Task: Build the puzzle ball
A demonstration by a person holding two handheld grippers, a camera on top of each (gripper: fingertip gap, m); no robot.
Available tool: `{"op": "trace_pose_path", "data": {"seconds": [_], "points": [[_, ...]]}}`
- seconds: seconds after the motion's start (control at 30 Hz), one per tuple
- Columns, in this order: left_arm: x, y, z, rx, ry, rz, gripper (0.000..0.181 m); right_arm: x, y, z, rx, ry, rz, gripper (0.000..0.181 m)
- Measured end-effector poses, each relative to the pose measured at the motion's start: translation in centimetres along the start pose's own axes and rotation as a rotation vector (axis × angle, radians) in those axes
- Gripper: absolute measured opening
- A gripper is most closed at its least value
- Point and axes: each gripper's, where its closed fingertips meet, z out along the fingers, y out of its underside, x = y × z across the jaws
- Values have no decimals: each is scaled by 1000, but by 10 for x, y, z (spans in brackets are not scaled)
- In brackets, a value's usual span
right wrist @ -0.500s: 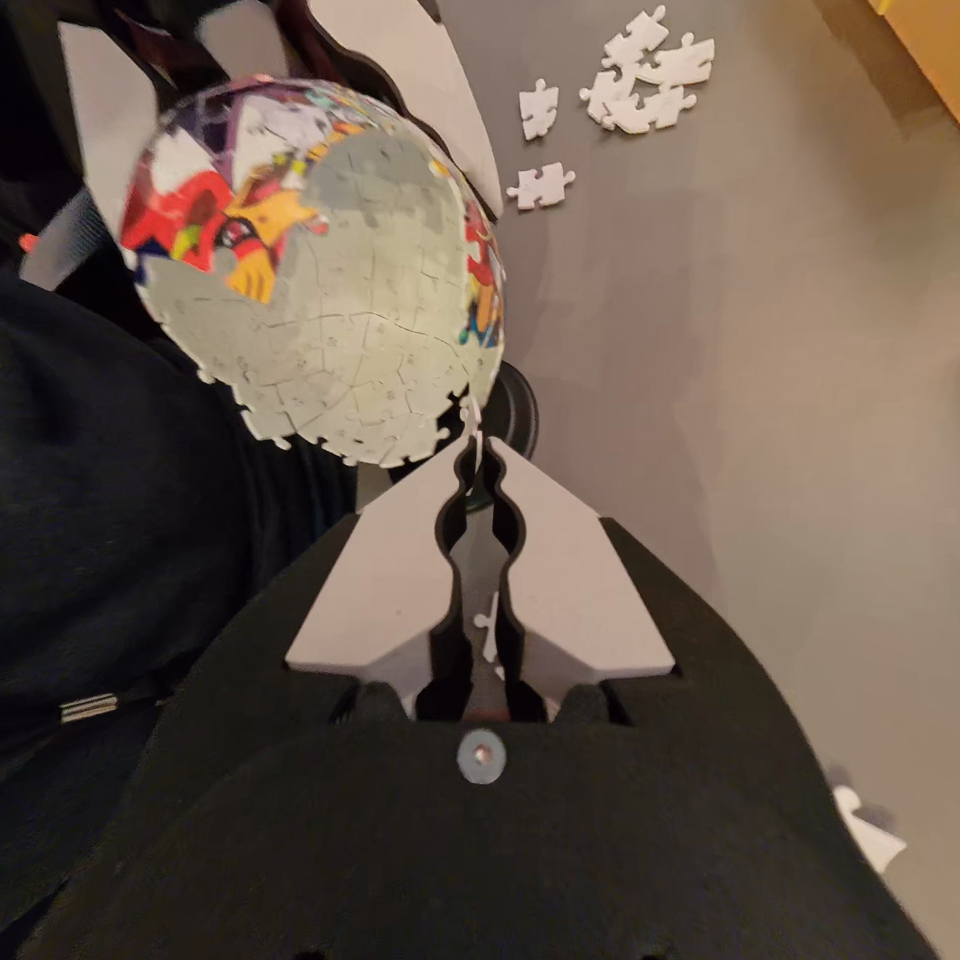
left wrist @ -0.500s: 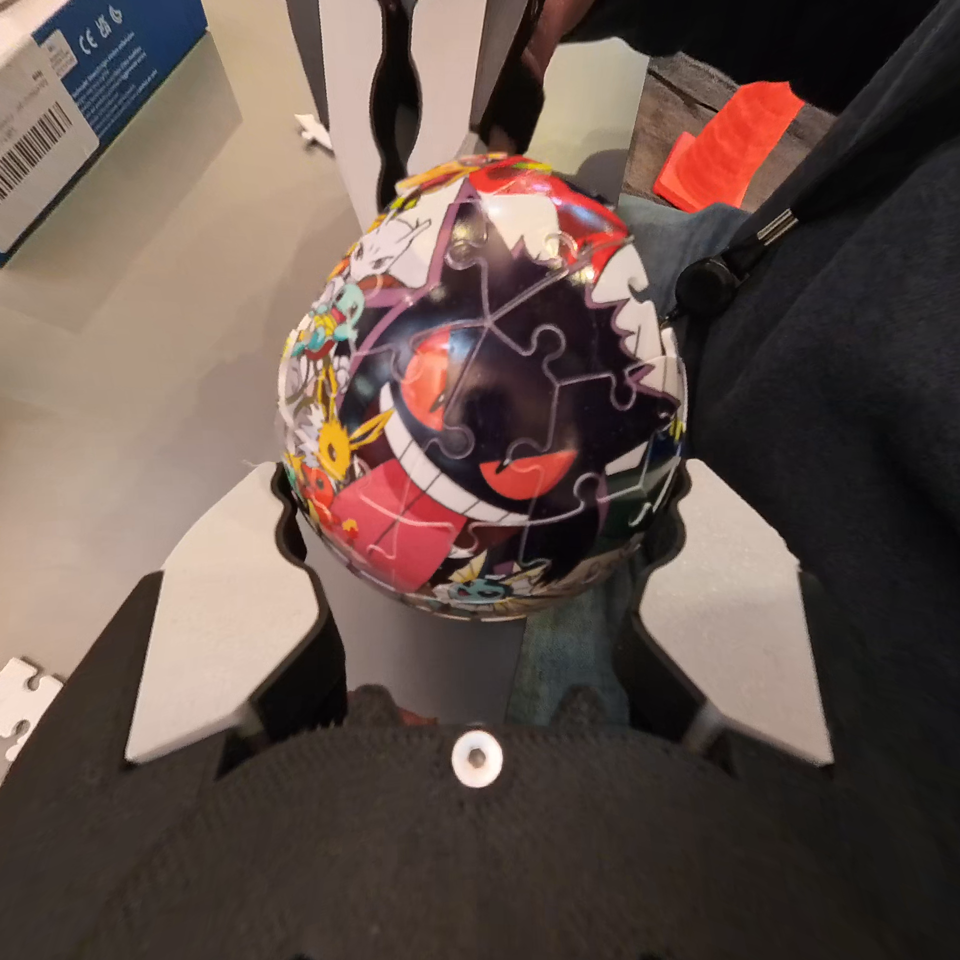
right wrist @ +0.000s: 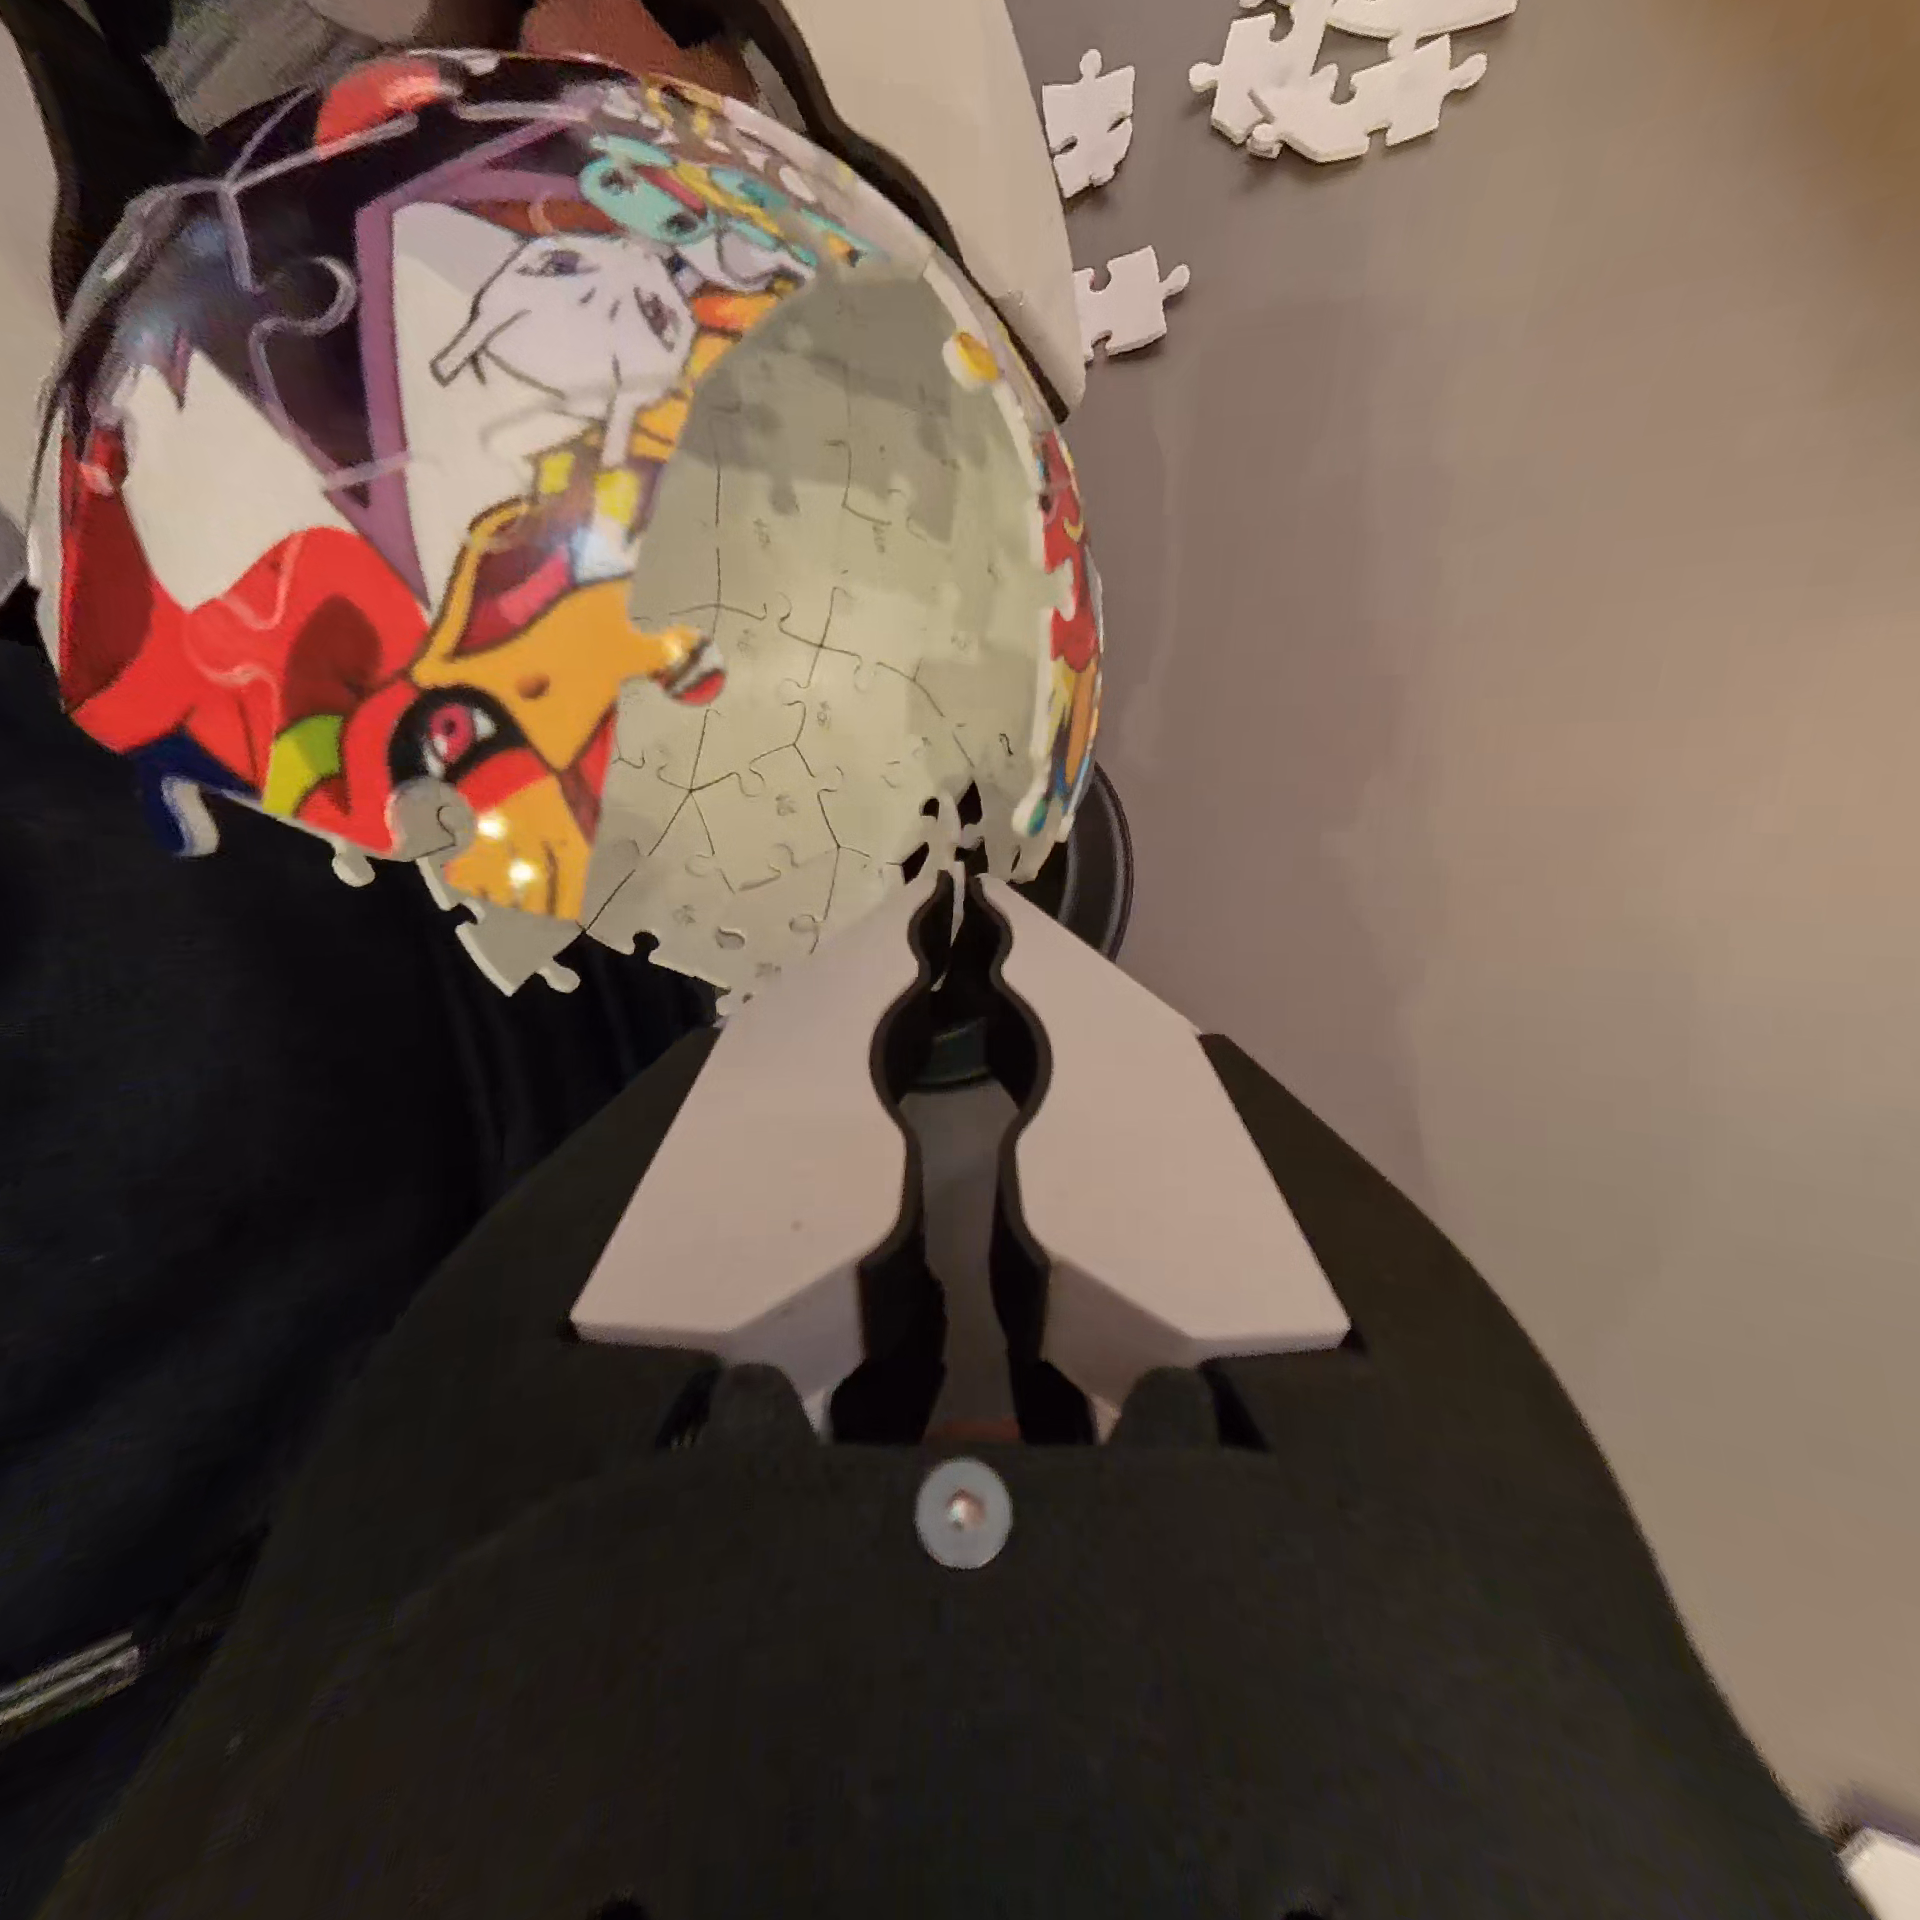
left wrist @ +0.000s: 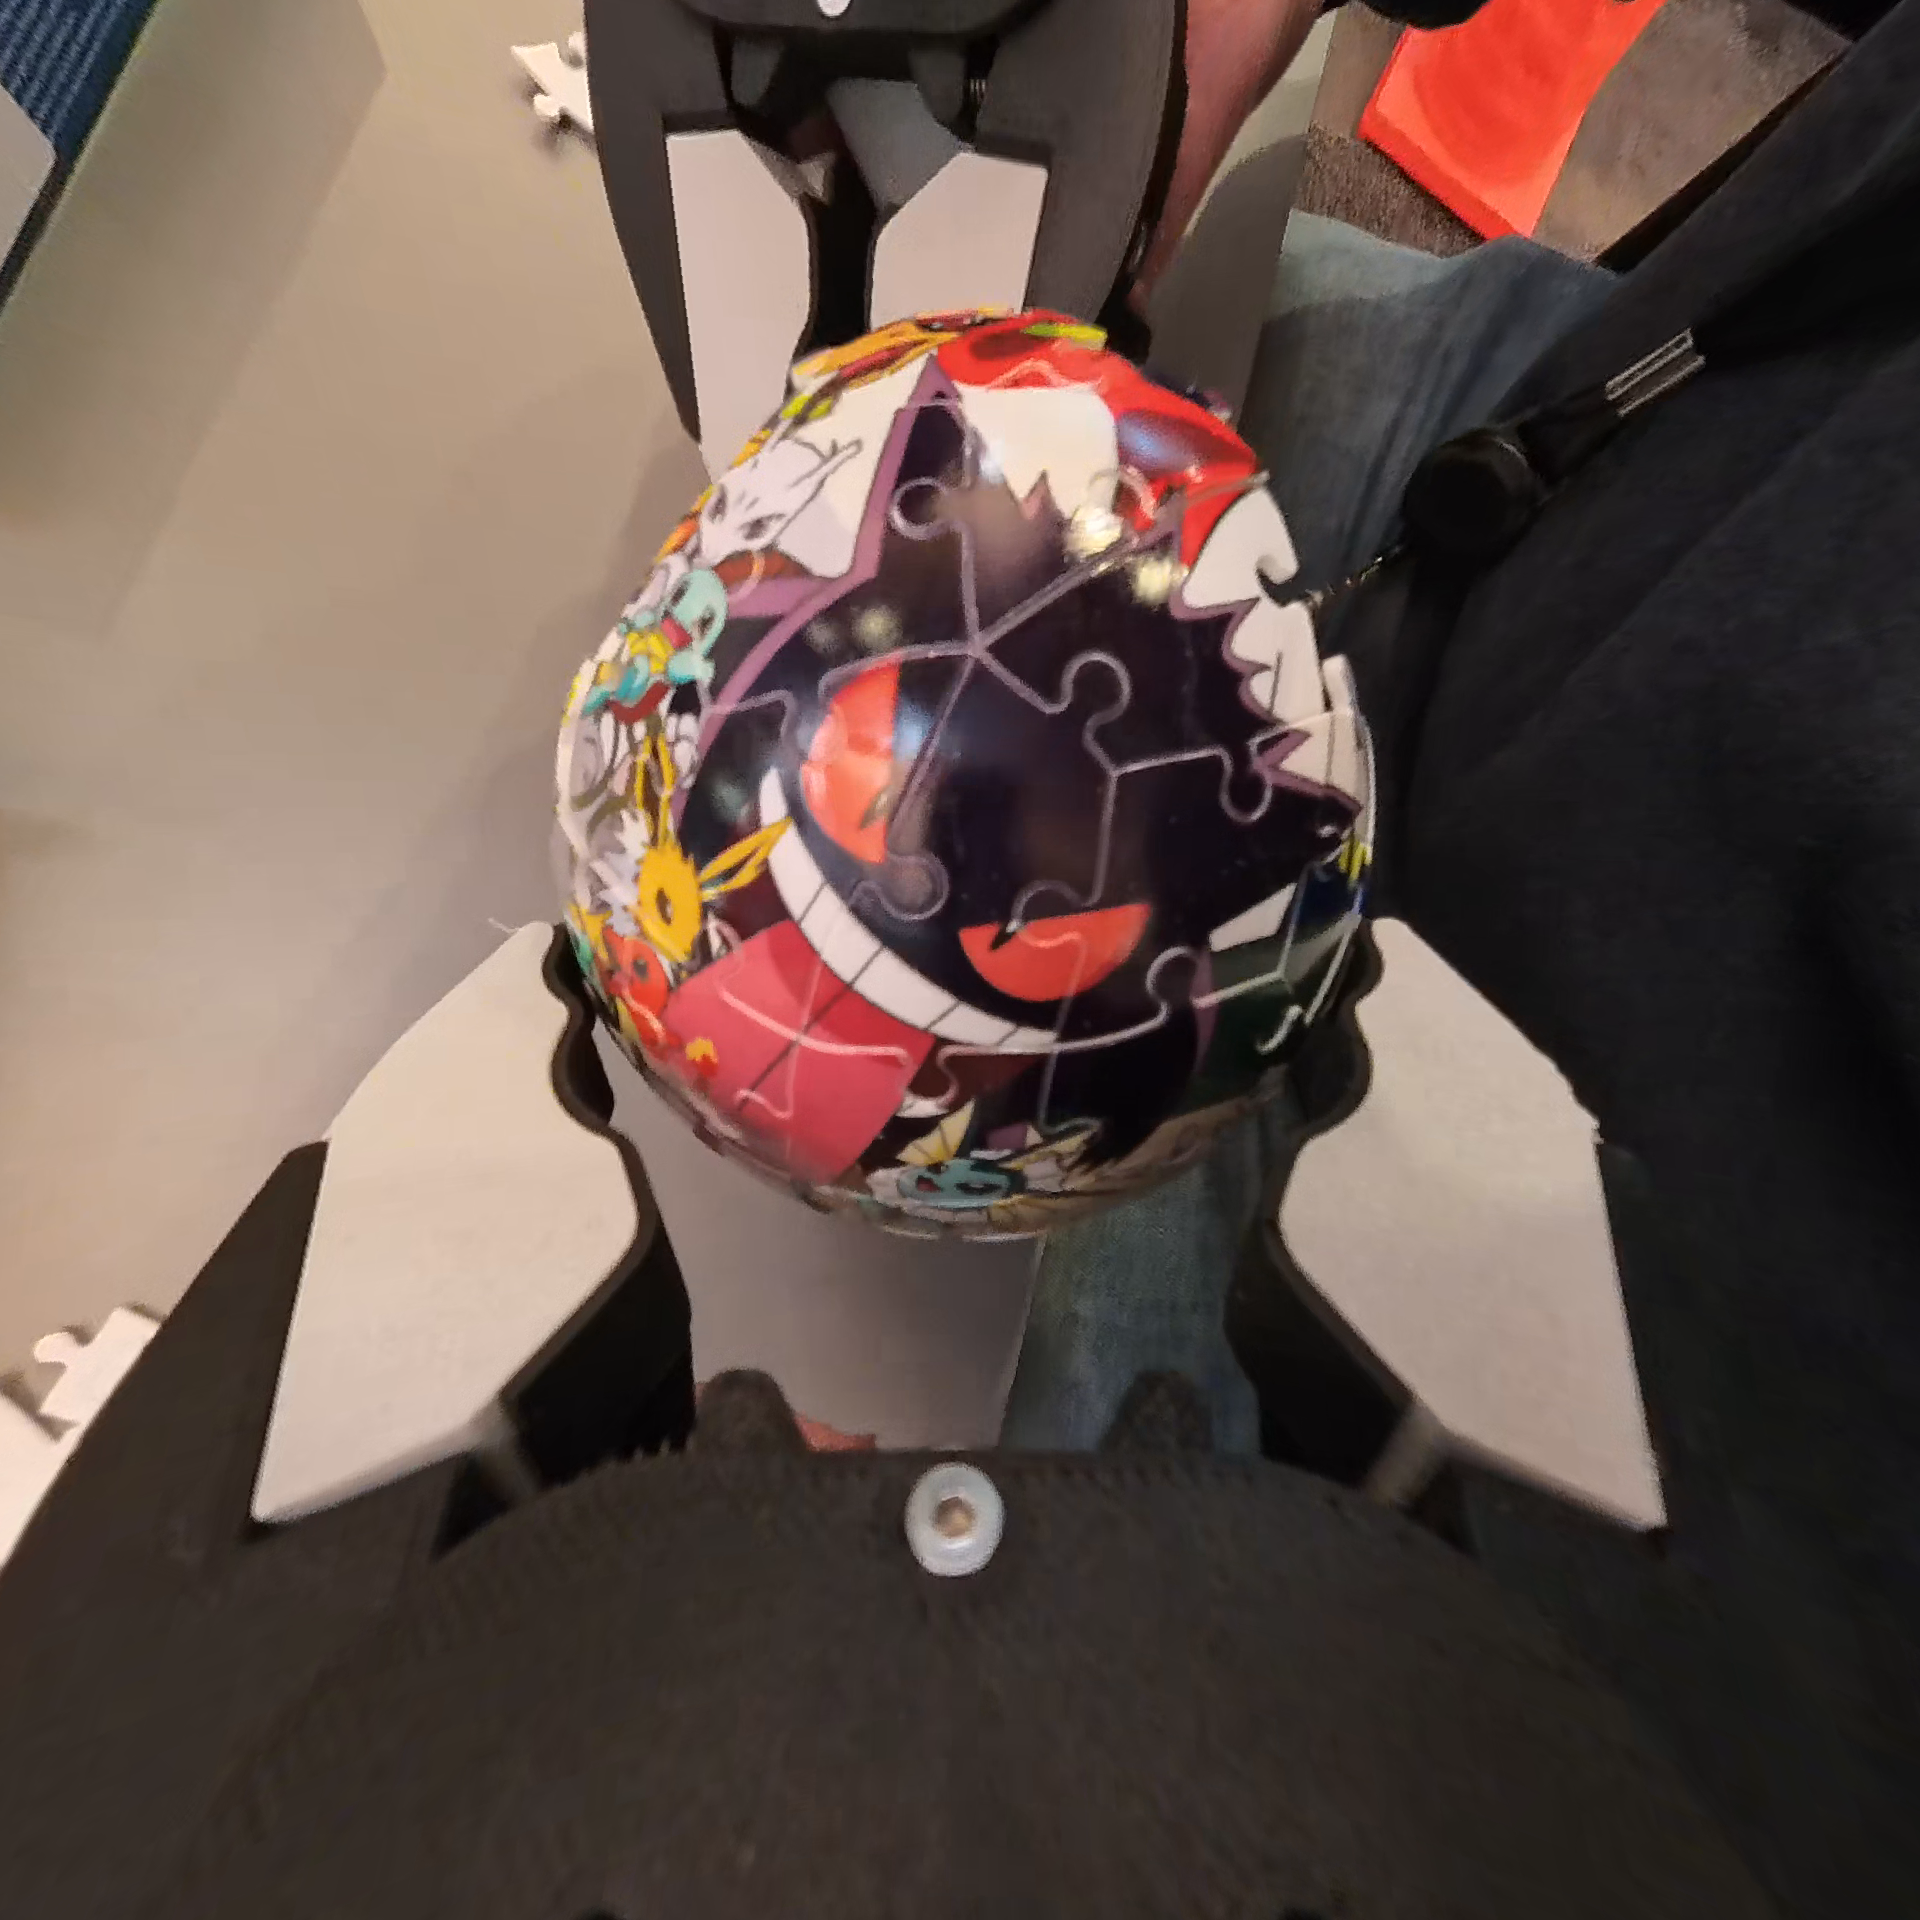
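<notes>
The left gripper [left wrist: 961, 997] clamps the half-built puzzle ball [left wrist: 966, 769] above the table [left wrist: 260, 623], while the closed right gripper [right wrist: 961, 883] pinches a small piece at its jagged rim; pushing hard could pop joined pieces loose.

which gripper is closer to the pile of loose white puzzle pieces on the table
Left, as far as the views show. The left gripper, clamped on the puzzle ball, sits just beside the loose pieces. The right gripper, tips at the ball's open edge, is farther off.
</notes>
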Motion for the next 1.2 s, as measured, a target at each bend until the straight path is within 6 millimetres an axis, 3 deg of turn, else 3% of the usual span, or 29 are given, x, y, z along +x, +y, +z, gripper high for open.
{"op": "trace_pose_path", "data": {"seconds": [0.73, 0.83, 1.1, 1.2], "points": [[-2, -3, 4, -57, -4, 1, 131, 5, 2, 15, -4, 50, -33, 2], [-4, -2, 4, -59, -11, 3, 131, 4, 1, 15, 1, 48, -41, 9], [-5, -2, 3, -62, -17, 5, 131, 8, 2, 0, -7, 86, -76, 22], [-5, -1, 3, -61, -16, 6, 131, 6, 3, -12, -8, 84, -106, 18]]}}
